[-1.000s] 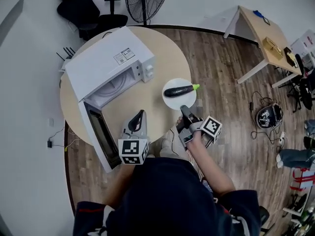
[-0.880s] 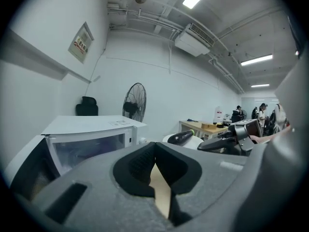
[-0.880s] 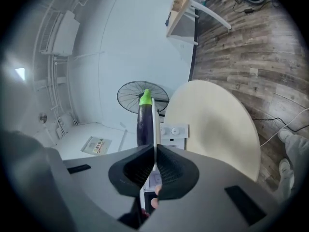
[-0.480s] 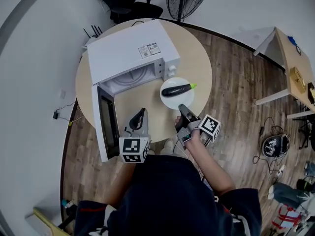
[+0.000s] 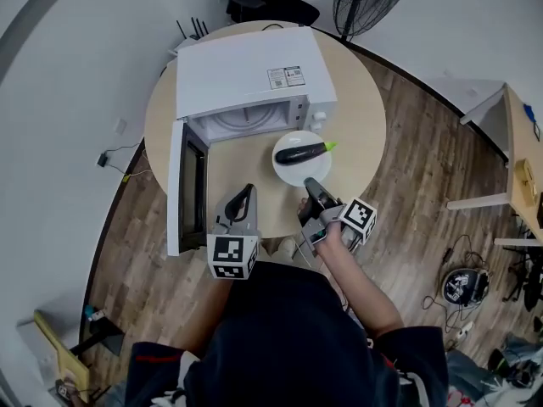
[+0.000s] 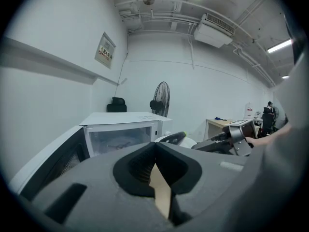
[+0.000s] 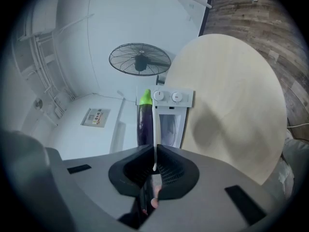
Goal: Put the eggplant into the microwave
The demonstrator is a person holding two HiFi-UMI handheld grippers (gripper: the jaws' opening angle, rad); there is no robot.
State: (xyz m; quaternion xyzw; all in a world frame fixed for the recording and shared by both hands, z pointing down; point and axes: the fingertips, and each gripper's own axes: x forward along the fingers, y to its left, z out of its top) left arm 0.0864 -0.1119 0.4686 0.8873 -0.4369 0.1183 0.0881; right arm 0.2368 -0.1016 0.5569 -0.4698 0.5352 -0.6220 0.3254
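Eggplant lies lengthwise on a white plate, which sits on the round counter just in front of the microwave. The microwave's door hangs wide open and the cavity is bare. The right gripper is at the plate's near rim, and in the right gripper view that rim runs edge-on into its jaws, which are closed on it. The left gripper hovers over the counter beside the open door, its jaws closed on nothing.

As I read it, the grasp is made and the carry has not begun, with the plate flat on the counter. The next move would be to raise or slide the plate level toward the opening. It should be kept from tipping so the eggplant doesn't roll off, and steered clear of the door edge.
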